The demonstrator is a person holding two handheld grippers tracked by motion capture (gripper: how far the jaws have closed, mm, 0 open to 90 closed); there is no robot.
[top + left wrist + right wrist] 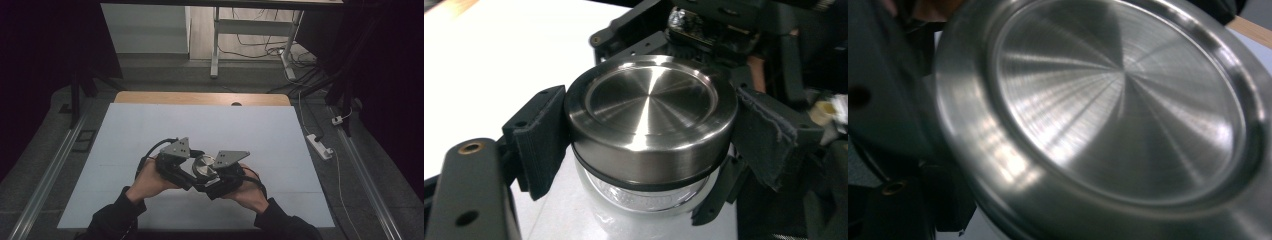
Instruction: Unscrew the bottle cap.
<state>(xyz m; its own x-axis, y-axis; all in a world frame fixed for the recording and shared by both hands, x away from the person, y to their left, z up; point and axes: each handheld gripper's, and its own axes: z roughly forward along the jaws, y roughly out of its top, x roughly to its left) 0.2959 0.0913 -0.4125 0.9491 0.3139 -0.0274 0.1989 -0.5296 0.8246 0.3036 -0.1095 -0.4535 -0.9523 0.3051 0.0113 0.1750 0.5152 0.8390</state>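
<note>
Jaws of our left gripper (192, 167) stand on either side of the steel lid (651, 117), their black pads pressed to its rim at left and right, so we read them as clamped on that lid. We see this best in the left gripper view, where one ribbed pad (541, 137) touches the lid's left edge and the other, with a frayed fabric face, touches its right edge.

Below the lid a dark sealing ring runs around, and under that we see the clear glass jar (644, 200) that the lid sits on. The jar stands on the white table (150, 130).

Our right gripper (212, 182) sits just beside the lid on the side nearer to us, in the high view. In the right gripper view the lid (1118, 105) looms very close and tilted, its brushed top catching the light, with one dark jaw just left of it. Whether the jaws of this gripper press on the jar or the lid, we cannot tell from these views.

Seen from above, both hands meet around the lid (204, 166), left hand (150, 182) to its left, right hand (250, 192) to its right, and the two grey plates stand just beyond the lid.
</note>
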